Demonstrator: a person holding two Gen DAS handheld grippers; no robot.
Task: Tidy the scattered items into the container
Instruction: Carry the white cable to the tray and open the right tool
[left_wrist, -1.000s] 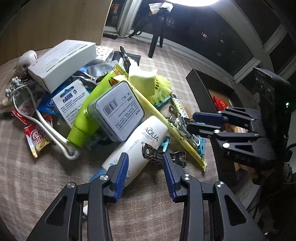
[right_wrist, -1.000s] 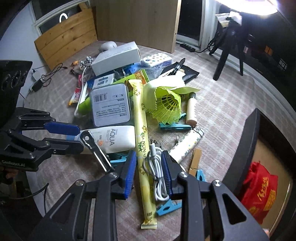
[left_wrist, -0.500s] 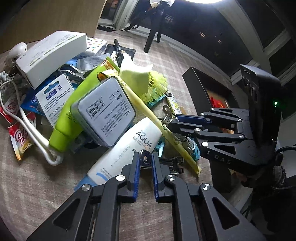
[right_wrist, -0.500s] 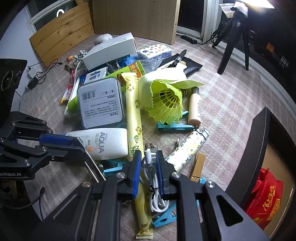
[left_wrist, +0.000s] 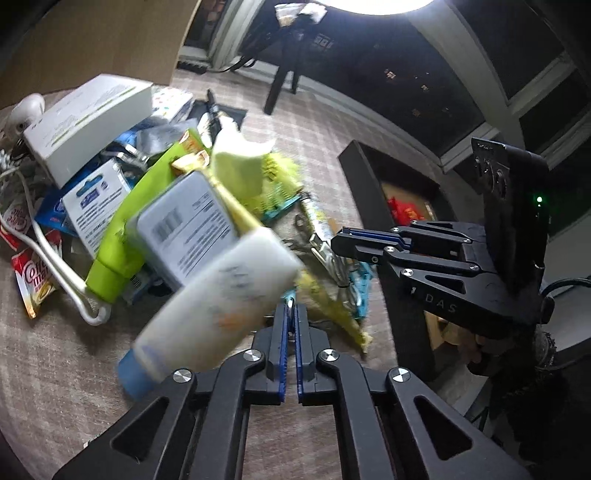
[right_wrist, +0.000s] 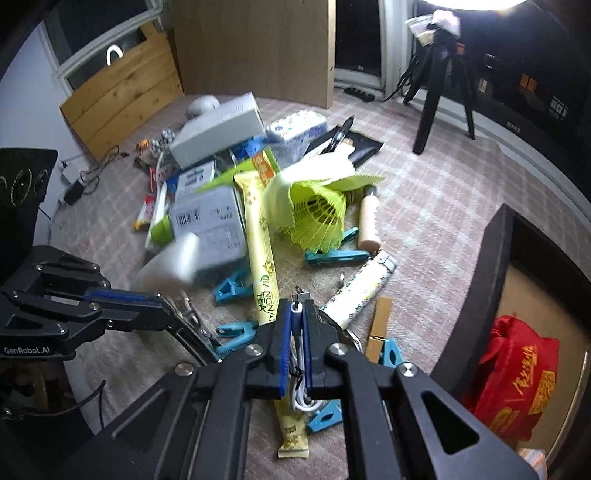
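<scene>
A pile of small items lies on the checked cloth. My left gripper (left_wrist: 290, 316) is shut on a black metal clip (right_wrist: 188, 320), held just above the cloth; the white sunscreen tube (left_wrist: 221, 310) beside it is blurred and tipping. My right gripper (right_wrist: 295, 320) is shut on a coiled white cable (right_wrist: 301, 391) and holds it over the yellow tea sachet (right_wrist: 258, 258). The black open box (right_wrist: 495, 280) stands to the right with a red packet (right_wrist: 517, 373) inside.
The pile holds a grey tin (right_wrist: 210, 225), a white carton (right_wrist: 218, 129), a green tube (left_wrist: 122, 229), a yellow shuttlecock (right_wrist: 317, 218), teal pegs (right_wrist: 336, 254), a patterned lighter (right_wrist: 362, 291) and a wooden peg (right_wrist: 380, 317). A tripod (right_wrist: 439, 88) stands behind.
Both grippers closed from open: the left on the black clip, the right on the white cable. Both have lifted slightly. The sunscreen tube got knocked and is moving.
</scene>
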